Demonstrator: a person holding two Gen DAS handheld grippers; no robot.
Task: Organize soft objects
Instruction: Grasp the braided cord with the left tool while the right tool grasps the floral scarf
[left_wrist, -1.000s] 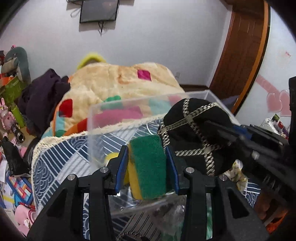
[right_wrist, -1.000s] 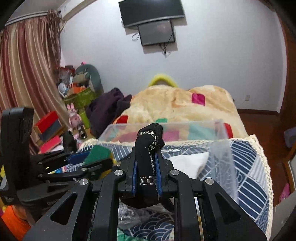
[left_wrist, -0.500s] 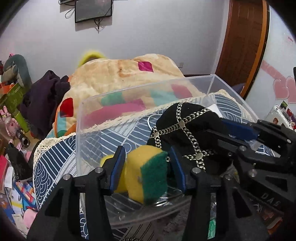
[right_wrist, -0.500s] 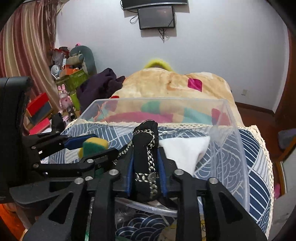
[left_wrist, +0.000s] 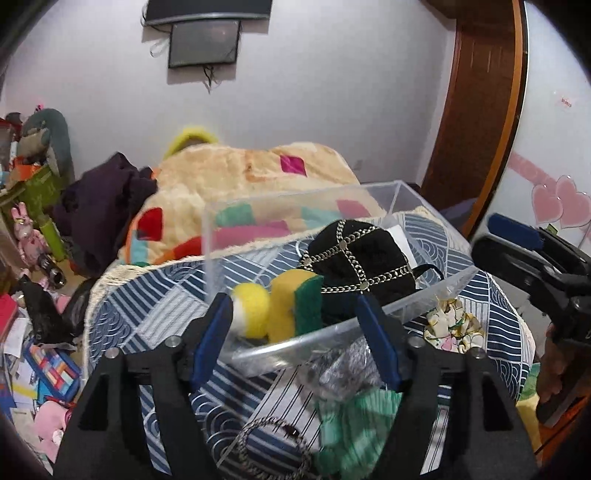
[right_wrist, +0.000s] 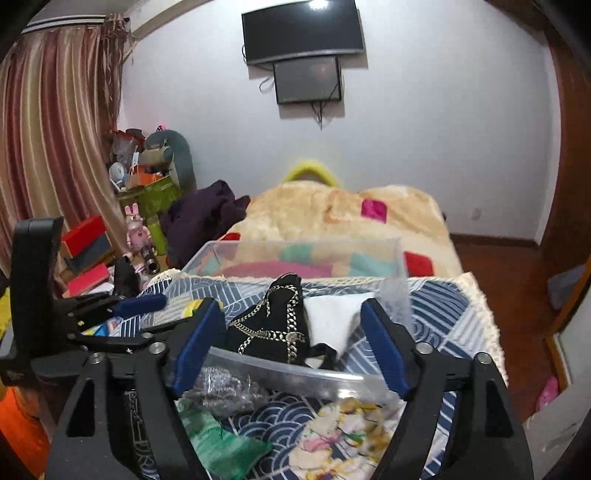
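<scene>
Jaws spread wide at clear bin's (left_wrist: 436, 284) near rim.

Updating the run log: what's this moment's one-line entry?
left tool: open | right tool: open | sponge, black bag: in clear bin

A home bedroom: a bed (right_wrist: 461, 314) with a plush patchwork blanket (right_wrist: 332, 206), a wall-mounted television (right_wrist: 303, 31) on the far wall, striped curtains (right_wrist: 48, 147) and stuffed toys (right_wrist: 170, 151) far left.
</scene>
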